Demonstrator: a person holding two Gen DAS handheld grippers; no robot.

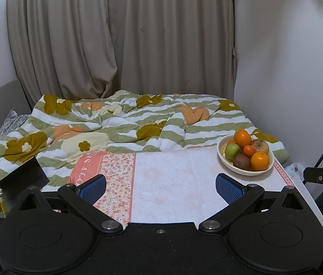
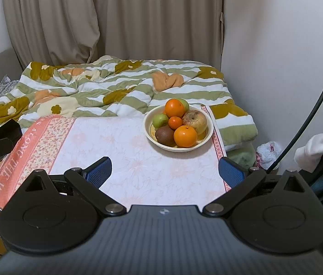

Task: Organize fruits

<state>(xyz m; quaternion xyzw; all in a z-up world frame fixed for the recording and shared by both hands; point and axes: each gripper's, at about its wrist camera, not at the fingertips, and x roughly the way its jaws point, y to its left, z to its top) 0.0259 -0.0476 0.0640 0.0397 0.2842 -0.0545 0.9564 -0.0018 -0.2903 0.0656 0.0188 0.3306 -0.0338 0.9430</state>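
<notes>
Both claws hover spread apart over the cloth-covered table, the fruit bowl ahead of them.

The left gripper [image 1: 160,189] has its blue pads wide apart with nothing between them; the bowl [image 1: 224,161] sits ahead and to its right. The right gripper [image 2: 164,171] is likewise spread and empty, with the bowl [image 2: 148,133] just ahead, holding two oranges [image 2: 185,136], a small tangerine [image 2: 175,122], a kiwi [image 2: 164,135], a green apple [image 2: 160,120] and a brownish apple [image 2: 195,121]. The tablecloth [image 2: 120,151] lies beneath both claws.

The bowl [image 2: 203,143] looks glossy and smooth; the tablecloth [image 2: 138,160] is matt printed cloth; the quilt [image 2: 92,91] is soft cloth.
</notes>
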